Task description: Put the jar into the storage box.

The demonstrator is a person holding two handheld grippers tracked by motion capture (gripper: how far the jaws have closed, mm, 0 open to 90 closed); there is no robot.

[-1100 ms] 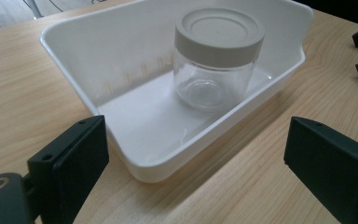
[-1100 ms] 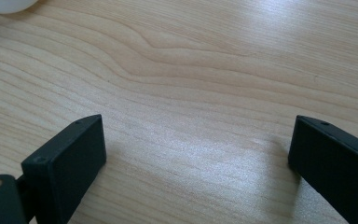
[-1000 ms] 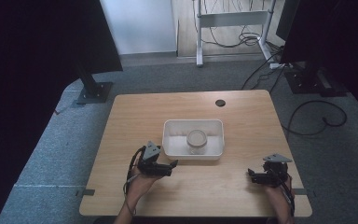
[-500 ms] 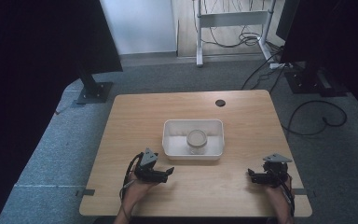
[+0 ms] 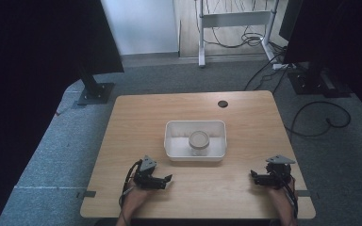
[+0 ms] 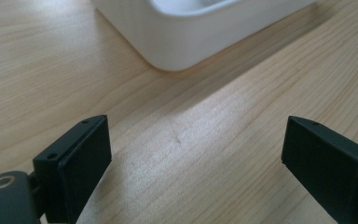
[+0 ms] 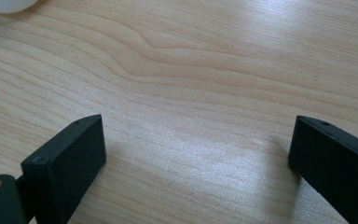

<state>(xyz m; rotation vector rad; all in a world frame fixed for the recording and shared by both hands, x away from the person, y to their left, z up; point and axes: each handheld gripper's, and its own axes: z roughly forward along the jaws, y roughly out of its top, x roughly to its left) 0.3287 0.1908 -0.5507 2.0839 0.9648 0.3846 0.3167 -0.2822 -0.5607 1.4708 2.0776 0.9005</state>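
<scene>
Both tools lay low over the near edge of the wooden bench (image 5: 245, 113), each held by a hand coming in from the bottom of the high view. On the person's left, the left tool (image 5: 166, 180) pointed toward the right side of the bench, its jaws spread wide with nothing between them; in the left gripper view the bare wood showed between the two black jaws, and a rounded corner of the white tray (image 6: 200, 32) lay just ahead. Well apart from it, the right tool (image 5: 255, 176) sat near the bench's right corner and pointed left, its jaws likewise wide open and empty over plain wood grain. Between and beyond the two, the white rectangular tray (image 5: 172, 141) sat at mid-bench, with a small round lidded jar (image 5: 199, 142) standing inside it.
</scene>
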